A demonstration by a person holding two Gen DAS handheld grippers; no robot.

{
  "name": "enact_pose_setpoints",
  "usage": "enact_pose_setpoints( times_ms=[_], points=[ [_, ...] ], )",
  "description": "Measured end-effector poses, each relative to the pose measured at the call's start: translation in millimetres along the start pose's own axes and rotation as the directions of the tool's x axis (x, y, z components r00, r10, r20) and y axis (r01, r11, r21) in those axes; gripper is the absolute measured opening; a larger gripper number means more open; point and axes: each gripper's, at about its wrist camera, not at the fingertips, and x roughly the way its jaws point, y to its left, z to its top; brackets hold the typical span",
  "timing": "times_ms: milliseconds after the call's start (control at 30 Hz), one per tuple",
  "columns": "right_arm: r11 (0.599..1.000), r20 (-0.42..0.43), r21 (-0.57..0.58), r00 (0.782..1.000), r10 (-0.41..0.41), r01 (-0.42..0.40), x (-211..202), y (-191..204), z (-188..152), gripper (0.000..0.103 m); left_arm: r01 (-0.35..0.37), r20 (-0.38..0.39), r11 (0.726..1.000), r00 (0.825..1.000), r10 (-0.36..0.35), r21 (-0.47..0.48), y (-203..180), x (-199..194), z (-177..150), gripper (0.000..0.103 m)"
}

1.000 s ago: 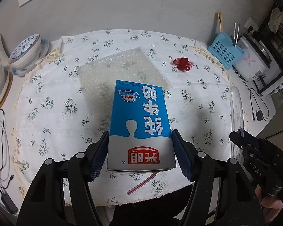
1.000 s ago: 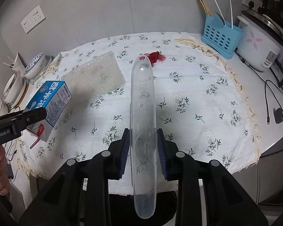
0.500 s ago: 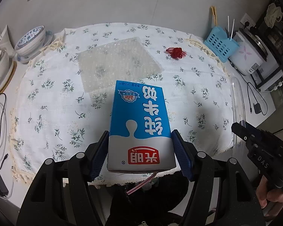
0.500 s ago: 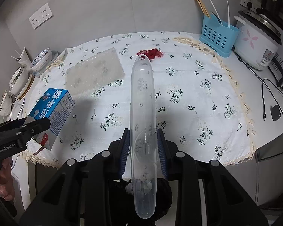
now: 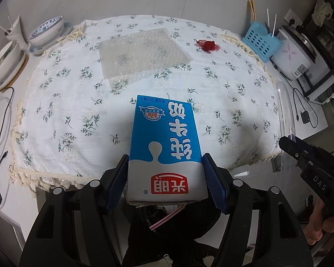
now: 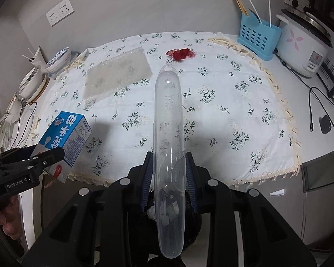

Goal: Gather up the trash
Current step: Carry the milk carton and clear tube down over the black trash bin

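Tongs gripping trash: left tongs [image 5: 165,182] pinching milk carton [image 5: 164,149], right tongs [image 6: 169,178] pinching clear plastic case [image 6: 168,133]; keeping both grips firm until over dark bag [image 6: 153,213], lower centre.

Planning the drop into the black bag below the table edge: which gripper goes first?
Probably right: its clear plastic case already hangs over the black bag; the milk carton sits further left.

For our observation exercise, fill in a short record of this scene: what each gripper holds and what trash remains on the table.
left gripper: shut on milk carton
right gripper: shut on clear plastic case
on tablecloth: bubble wrap sheet, red scrap
below grippers: dark bag opening
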Motion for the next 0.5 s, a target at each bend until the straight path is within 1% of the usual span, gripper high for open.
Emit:
enact_pose_setpoints(
  times_ms=[300, 500],
  points=[
    [1.0, -0.042, -0.014, 0.999, 0.01, -0.01, 4, -12, -37, 0.027, 0.003, -0.012, 1.0, 1.0, -0.003, -0.021, -7, 1, -36, 0.064],
    [0.999, -0.07, -0.033, 0.997, 0.024, -0.026, 5, -16, -62, 0.027, 0.001, -0.033, 1.0, 0.999, -0.002, -0.031, -16, 11, -64, 0.064]
  ],
)
